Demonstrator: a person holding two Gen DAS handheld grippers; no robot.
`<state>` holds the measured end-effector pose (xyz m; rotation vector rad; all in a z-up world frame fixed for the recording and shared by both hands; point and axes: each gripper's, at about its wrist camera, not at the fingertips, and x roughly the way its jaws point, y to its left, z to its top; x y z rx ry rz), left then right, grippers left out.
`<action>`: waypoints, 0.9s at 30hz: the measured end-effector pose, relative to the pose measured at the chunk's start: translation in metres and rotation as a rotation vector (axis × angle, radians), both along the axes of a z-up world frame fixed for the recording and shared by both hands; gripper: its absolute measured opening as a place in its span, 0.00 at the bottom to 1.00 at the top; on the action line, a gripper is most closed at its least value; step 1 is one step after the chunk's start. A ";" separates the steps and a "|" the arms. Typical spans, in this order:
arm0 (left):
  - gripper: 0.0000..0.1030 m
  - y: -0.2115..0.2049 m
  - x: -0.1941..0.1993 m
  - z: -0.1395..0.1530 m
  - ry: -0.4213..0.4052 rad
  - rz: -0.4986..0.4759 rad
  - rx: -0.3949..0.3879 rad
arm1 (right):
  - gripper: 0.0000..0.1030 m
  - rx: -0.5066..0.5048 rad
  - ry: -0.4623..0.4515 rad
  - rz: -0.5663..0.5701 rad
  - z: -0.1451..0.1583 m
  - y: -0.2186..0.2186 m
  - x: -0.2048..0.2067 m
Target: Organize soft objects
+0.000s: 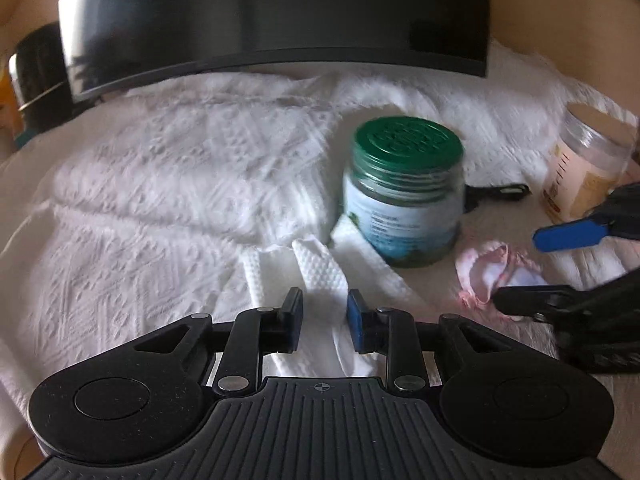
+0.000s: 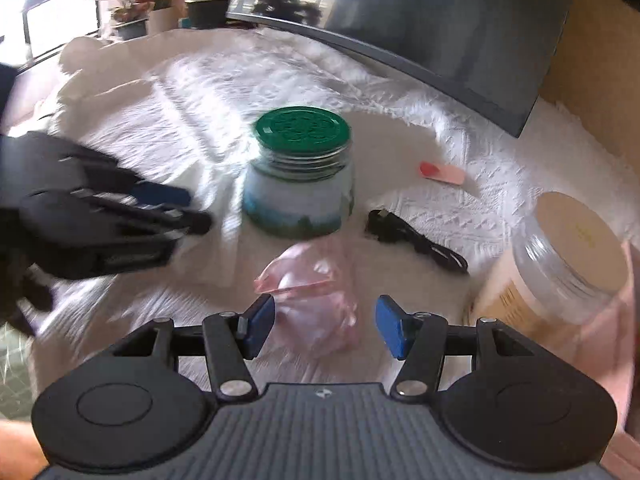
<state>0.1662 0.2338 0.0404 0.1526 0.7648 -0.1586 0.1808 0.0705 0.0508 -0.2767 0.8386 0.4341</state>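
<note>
Where the desk [image 2: 404, 148] shows bare at all, it is a pale patch around the jars; a white embossed cloth [image 1: 152, 184] covers most of the rest. A dark monitor [image 1: 276, 12] stands along the far edge, over the cloth. Near the middle stands a jar with a green lid [image 2: 300, 176], upright, and toward the right edge a clear jar with a tan lid [image 2: 568, 260]. A black cable [image 2: 420, 240] lies between the two jars.

The left hand-held gripper [image 1: 324, 320] has its jaws fairly narrow, with a strip of white paper towel [image 1: 324, 276] running up between the blue pads; whether the pads press on it I cannot tell. The strip lies just in front of the green-lidded jar, on the near part of the desk.

The right hand-held gripper [image 2: 324, 328] stands moderately open over a crumpled pink bag [image 2: 312, 284], which sits between its fingers without either pad touching it, on the bare patch in front of the green-lidded jar. A small pink and red piece [image 2: 440, 172] lies behind the cable on the cloth.
</note>
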 end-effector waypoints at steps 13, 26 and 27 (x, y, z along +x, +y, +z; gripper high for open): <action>0.40 0.017 0.016 -0.010 0.055 0.090 -0.182 | 0.12 0.073 0.066 0.032 -0.008 -0.005 0.007; 0.06 0.008 0.002 -0.008 0.097 0.038 -0.255 | 0.12 0.071 0.036 -0.004 0.014 -0.049 -0.038; 0.05 0.005 -0.002 -0.007 0.093 0.022 -0.255 | 0.12 0.072 0.035 -0.007 0.016 -0.052 -0.039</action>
